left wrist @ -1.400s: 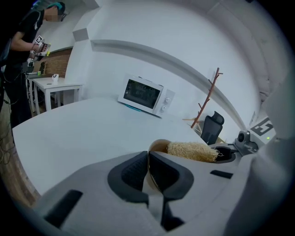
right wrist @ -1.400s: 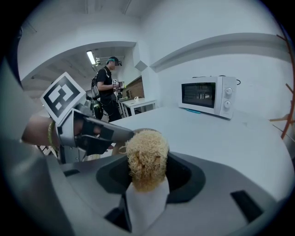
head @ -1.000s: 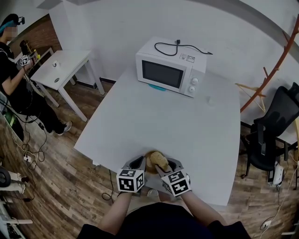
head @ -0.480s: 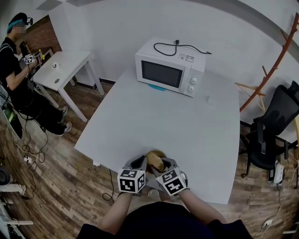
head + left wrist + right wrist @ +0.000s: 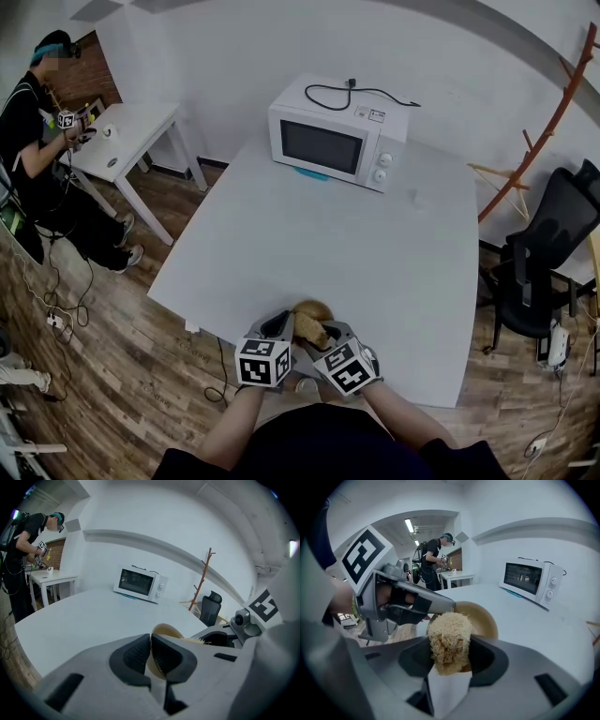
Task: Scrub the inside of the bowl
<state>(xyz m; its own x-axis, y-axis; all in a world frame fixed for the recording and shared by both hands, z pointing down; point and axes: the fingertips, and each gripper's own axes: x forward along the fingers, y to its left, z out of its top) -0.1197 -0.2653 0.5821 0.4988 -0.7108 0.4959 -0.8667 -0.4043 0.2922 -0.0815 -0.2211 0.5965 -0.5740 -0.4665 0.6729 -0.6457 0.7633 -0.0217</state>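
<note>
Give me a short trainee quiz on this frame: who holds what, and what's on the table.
1. True or false: the left gripper is clamped on the rim of the bowl.
2. What does the right gripper hold? A) a spoon B) a fibrous scrubber C) nothing
3. Fill in: the appliance at the far end of the table is a ____.

Key: 1 true; 2 B; 3 microwave.
</note>
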